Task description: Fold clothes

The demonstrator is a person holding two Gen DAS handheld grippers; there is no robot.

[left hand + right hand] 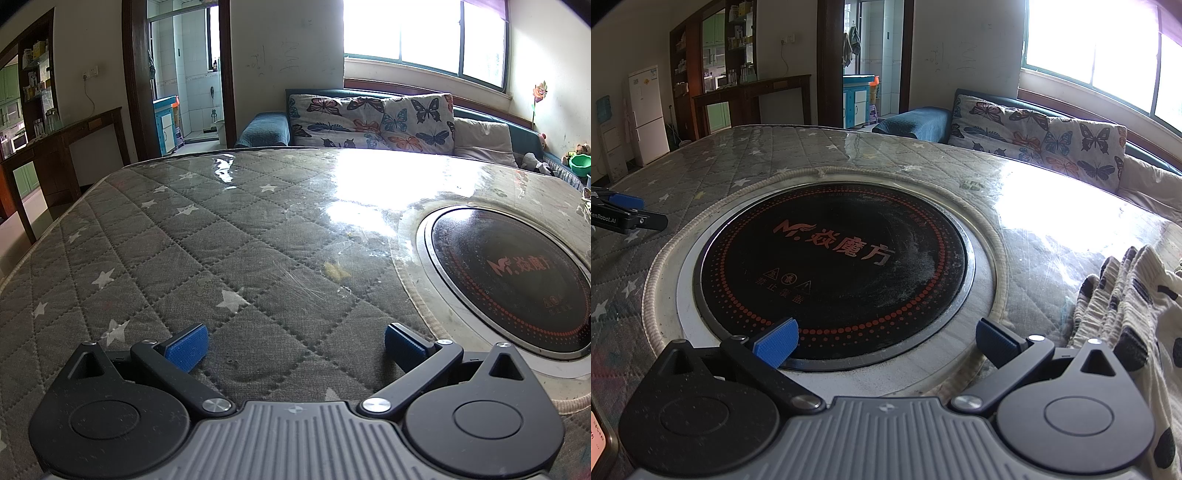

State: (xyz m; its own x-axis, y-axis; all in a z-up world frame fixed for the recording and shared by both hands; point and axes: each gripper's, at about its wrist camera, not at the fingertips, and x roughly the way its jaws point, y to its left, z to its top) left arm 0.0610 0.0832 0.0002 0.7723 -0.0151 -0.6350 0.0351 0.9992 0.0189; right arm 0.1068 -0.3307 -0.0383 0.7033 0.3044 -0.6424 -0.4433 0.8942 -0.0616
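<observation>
Both tools open and empty; the garment waits off to the right of my right tool.

My left tool (pixel 293 345) hovers with its blue pads spread wide over bare quilted counter (pixel 155 236), nothing between them. My right tool (pixel 884 345) is just as wide apart and empty, above the near rim of the round black cooktop (pixel 834 258) set into the counter. The cream spotted garment (pixel 1123 295) lies crumpled just beside my right tool, on its right. As I judge it, the step is the first grasp: I should swing right, pinch one edge layer, not the bunched folds, and drag it onto the quilted area ahead of my left tool before flattening.
</observation>
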